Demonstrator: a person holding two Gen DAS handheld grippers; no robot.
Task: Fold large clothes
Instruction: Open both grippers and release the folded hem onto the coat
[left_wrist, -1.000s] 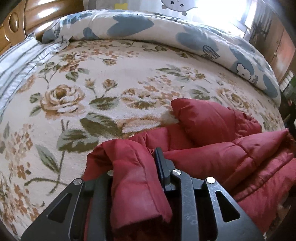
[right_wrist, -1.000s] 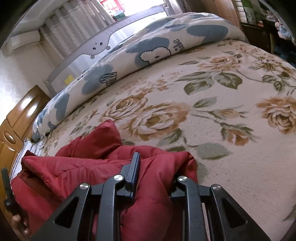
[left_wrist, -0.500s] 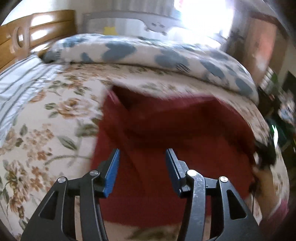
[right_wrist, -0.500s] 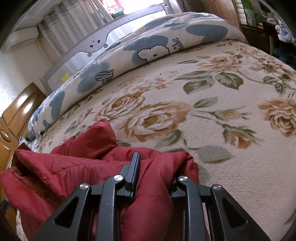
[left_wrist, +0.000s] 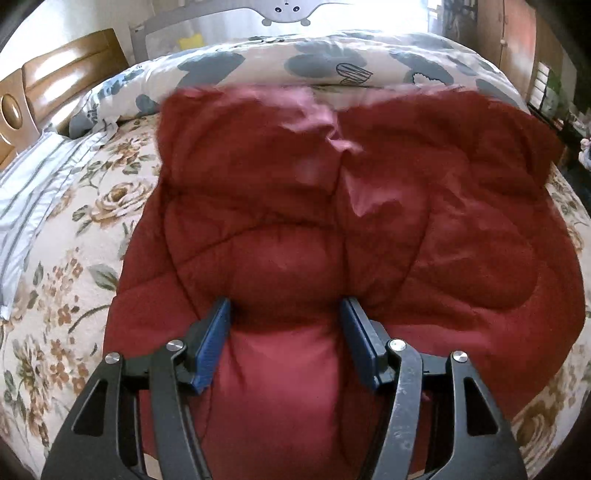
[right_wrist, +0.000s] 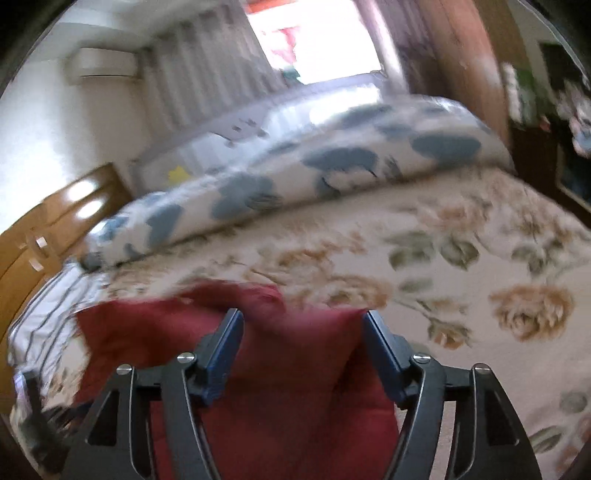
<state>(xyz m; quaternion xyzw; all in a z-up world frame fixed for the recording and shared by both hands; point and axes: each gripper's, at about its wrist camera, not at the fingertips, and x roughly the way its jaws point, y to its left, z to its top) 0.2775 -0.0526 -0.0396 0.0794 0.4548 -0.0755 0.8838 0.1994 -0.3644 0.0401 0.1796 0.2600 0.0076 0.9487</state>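
Now both tongs parted, red jacket (left_wrist: 332, 221) between

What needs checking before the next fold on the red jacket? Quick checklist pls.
1. Left gripper released: ok, jaws have just been opening, blue pads apart with fabric between them, not pinched.
2. Right gripper released: ok, jaws have just been opening, fabric between them, no pinch.
3. Red jacket spread on the floral blanket: ok in the left view, though its far edge is blurred.
4. Jacket clear of the blue-patterned duvet: cannot tell, the far edge reaches its foot.
5. Sleeves laid flat: cannot tell.
6. Right view sharp enough to aim: not ok, blurred.
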